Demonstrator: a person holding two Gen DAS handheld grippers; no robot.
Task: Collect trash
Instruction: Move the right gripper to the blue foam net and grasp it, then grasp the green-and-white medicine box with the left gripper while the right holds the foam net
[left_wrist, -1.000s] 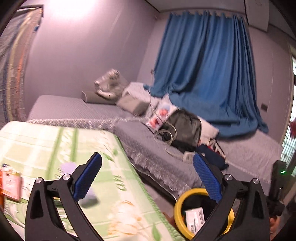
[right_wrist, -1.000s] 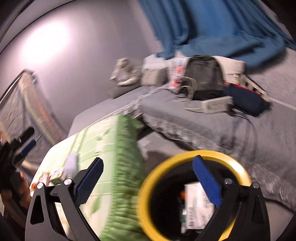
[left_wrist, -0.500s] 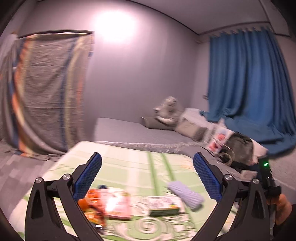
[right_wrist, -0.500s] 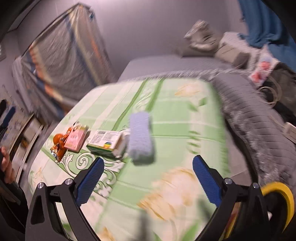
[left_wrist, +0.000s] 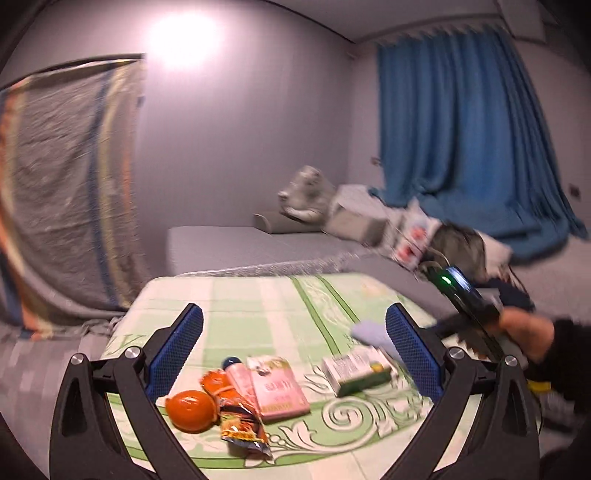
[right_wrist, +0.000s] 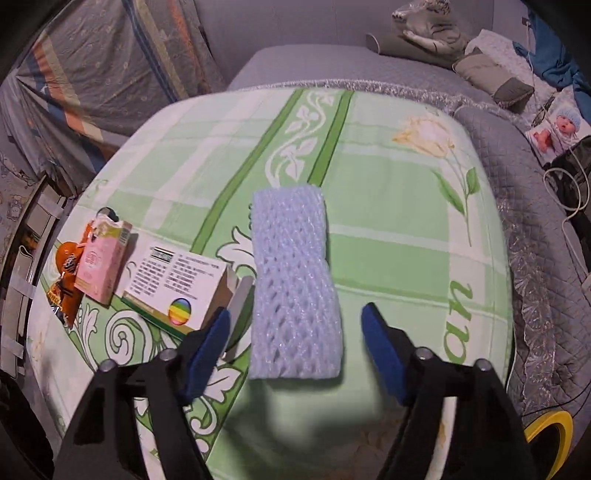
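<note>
Trash lies scattered on a table covered by a green floral tablecloth (right_wrist: 388, 229). Nearest the right gripper (right_wrist: 295, 343) is a pale blue foam net sleeve (right_wrist: 293, 280), a flat oblong whose long axis runs near to far in the right wrist view, its near end lying between the two blue fingertips and its far end pointing toward the grey bed (right_wrist: 332, 66). The right gripper's jaws are spread wide on either side of the sleeve's near end, touching neither edge.

Just left of the sleeve lies a white and green carton (right_wrist: 173, 288), its long axis slanting from far left to near right, with an opened flap end touching or almost touching the sleeve. Farther left is a pink carton (right_wrist: 101, 262), its torn end pointing far. Beside it, at the table's left edge, sit an orange wrapper (right_wrist: 66, 291) and an orange round object (left_wrist: 190, 410); a small pink tube (left_wrist: 238, 376) with a dark cap lies between the wrapper and the pink carton in the left wrist view.

The left gripper (left_wrist: 293, 354) hangs over the near side of the table with its jaws spread wide and nothing between them, the trash lying beyond. In the left wrist view the right gripper is blurred at the far right. A yellow-rimmed bin (right_wrist: 550, 424) shows at the near right, below the table edge.
</note>
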